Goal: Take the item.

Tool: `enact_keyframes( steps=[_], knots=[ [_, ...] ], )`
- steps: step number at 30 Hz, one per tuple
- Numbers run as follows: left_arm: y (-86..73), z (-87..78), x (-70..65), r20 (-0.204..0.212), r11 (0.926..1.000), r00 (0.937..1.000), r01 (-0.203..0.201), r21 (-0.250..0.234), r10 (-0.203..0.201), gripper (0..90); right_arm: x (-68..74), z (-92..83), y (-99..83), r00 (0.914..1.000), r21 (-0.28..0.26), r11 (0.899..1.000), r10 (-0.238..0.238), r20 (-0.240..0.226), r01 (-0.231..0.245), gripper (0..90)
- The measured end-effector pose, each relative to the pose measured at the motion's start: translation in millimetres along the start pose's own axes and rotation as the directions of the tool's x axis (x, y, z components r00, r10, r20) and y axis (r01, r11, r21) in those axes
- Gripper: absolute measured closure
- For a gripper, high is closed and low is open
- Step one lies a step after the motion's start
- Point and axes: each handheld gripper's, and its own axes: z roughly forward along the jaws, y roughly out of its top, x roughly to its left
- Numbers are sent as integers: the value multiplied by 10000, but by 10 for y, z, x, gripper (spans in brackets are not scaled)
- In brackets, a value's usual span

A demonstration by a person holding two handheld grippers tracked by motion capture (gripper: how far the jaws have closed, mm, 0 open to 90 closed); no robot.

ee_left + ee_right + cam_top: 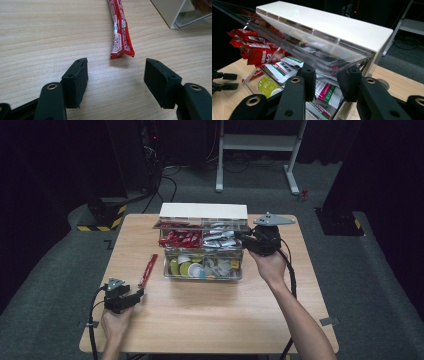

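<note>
A red stick sachet [148, 269] [120, 32] lies alone on the wooden table, left of a clear organiser box [239, 270]. My left gripper [136, 295] [116, 72] sits low just short of the sachet's near end, open, with bare wood between its pads. At the box's right end, my right gripper [240, 236] [327, 77] is shut on the edge of the clear lid [317, 57], which is lifted and tilted. Inside the box lie red sachets [180, 239] [254, 52], white and green sachets [284, 67] and round pods [185, 267].
A white panel [203, 210] [324, 22] runs along the back of the box. Bare wood [210, 315] spreads between the box and the table's near edge. On the floor beyond stand a white desk frame [255, 142] and a yellow-black striped base [102, 217].
</note>
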Motion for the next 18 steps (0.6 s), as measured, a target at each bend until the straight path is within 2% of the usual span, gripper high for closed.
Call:
enact_keyframes(
  steps=[10,18],
  knots=[
    [6,24,-78,-441,9982,9974,-569,168,576,341,-18,10,-71,10000,154,9999,65,28,-65,677],
    [5,25,-85,-457,9981,9972,-582,192,590,332,-1,30,-107,10000,211,9998,-41,84,39,668]
  ],
)
